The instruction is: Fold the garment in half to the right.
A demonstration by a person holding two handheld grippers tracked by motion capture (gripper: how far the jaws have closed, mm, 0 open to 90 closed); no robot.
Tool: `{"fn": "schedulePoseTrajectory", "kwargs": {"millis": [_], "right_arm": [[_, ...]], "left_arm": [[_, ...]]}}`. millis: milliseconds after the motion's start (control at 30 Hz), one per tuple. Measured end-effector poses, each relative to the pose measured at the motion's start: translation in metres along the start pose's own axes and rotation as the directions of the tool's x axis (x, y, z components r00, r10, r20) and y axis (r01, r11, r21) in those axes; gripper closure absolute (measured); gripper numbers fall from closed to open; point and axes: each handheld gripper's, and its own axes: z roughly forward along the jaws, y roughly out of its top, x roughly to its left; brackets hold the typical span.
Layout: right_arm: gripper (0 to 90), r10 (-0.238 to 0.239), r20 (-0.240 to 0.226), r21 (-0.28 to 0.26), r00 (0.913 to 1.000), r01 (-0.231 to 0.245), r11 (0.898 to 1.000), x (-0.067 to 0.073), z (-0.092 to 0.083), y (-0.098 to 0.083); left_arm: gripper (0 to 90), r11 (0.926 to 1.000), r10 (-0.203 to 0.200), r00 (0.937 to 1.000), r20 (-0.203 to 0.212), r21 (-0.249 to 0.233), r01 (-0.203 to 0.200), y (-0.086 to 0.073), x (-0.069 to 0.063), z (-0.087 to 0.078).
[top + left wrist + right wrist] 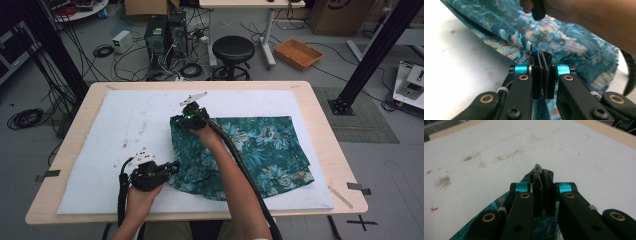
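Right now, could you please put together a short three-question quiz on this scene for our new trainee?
1. True or false: both grippers are shut on the teal floral cloth.
2. Which gripper holds the cloth's far corner, as the high view shows it: A) left gripper B) right gripper?
3. Fill in: the cloth lies on a ____ board on the wooden table.

Key
1. True: each gripper view shows cloth pinched between closed jaws.
2. B: the left gripper holds the near edge.
3. White.
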Motion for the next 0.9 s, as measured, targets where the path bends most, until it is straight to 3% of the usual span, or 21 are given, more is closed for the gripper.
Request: {"fn": "schedulePoseTrajectory", "kwargs": {"millis": [300, 333, 467, 767, 800, 900], "right_arm": [[88.0, 0.025, 0.014, -0.073, 0.9996, -0.024, 0.997, -0.016, -0.045, 0.001], [88.0, 0.030, 0.019, -0.080, 0.9994, -0.028, 0.996, -0.018, -0.050, 0.001], [88.0, 0.046, 0.022, -0.120, 0.9987, -0.043, 0.992, -0.025, -0.069, -0.001], [87.9, 0.069, 0.068, -0.162, 0.9953, -0.057, 0.985, -0.041, -0.112, -0.012], [88.0, 0.079, 0.080, -0.170, 0.9937, -0.065, 0.983, -0.046, -0.123, -0.017], [87.9, 0.087, 0.094, -0.178, 0.9918, -0.069, 0.982, -0.052, -0.134, -0.022]], "left_arm": [[87.4, 0.9992, 0.000, 0.9947, 0.103, -0.041, 0.005, 0.022, -0.010, 0.005], [87.4, 0.9991, 0.010, 0.9916, 0.129, -0.043, -0.005, 0.029, -0.016, 0.010], [87.4, 0.9985, 0.044, 0.9857, 0.163, -0.039, -0.039, 0.043, -0.030, 0.020], [87.4, 0.9970, 0.077, 0.9711, 0.226, -0.023, -0.073, 0.066, -0.057, 0.046], [87.4, 0.9964, 0.085, 0.9687, 0.233, -0.022, -0.082, 0.068, -0.061, 0.050], [87.4, 0.9959, 0.090, 0.9613, 0.260, -0.012, -0.090, 0.076, -0.072, 0.062]]}}
